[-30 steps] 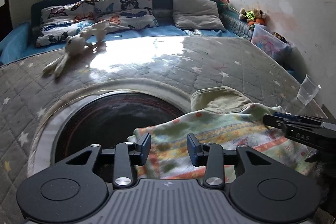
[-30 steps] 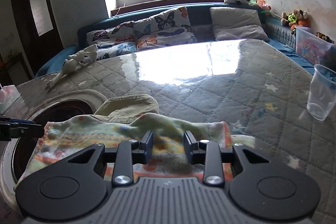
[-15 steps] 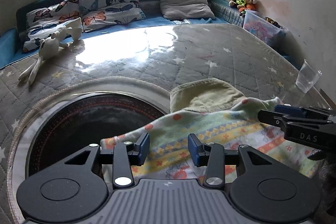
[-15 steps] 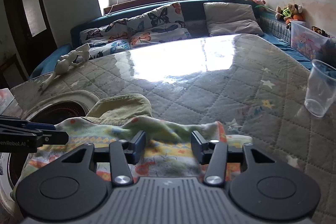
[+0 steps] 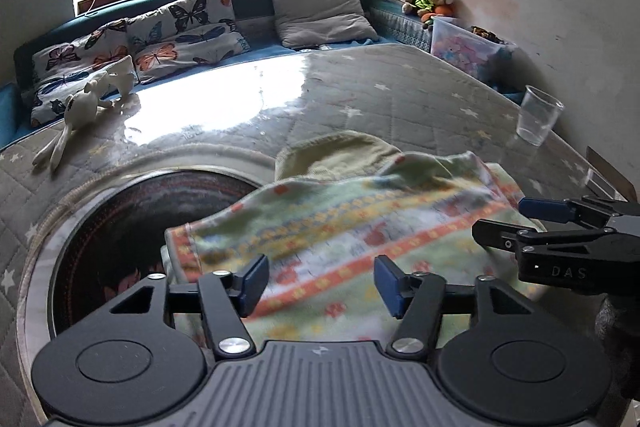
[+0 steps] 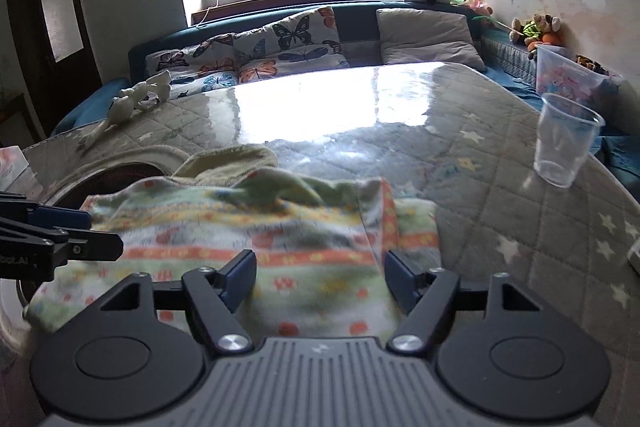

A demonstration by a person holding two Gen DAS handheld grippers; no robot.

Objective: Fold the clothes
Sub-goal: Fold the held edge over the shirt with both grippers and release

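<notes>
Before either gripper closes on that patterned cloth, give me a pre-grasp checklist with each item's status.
1. Left gripper open: ok, fingers spread wide.
2. Right gripper open: ok, also spread.
3. Patterned cloth between each gripper's fingers: ok in view, though contact with the fabric cannot be told.
4. Cloth lying flat: not ok, its far edge is bunched over a green garment.
5. Plastic cup clear of the cloth: ok, upright and apart to the right.
6. Which edges or corners are lined up: cannot tell, the fabric is blurred.
</notes>
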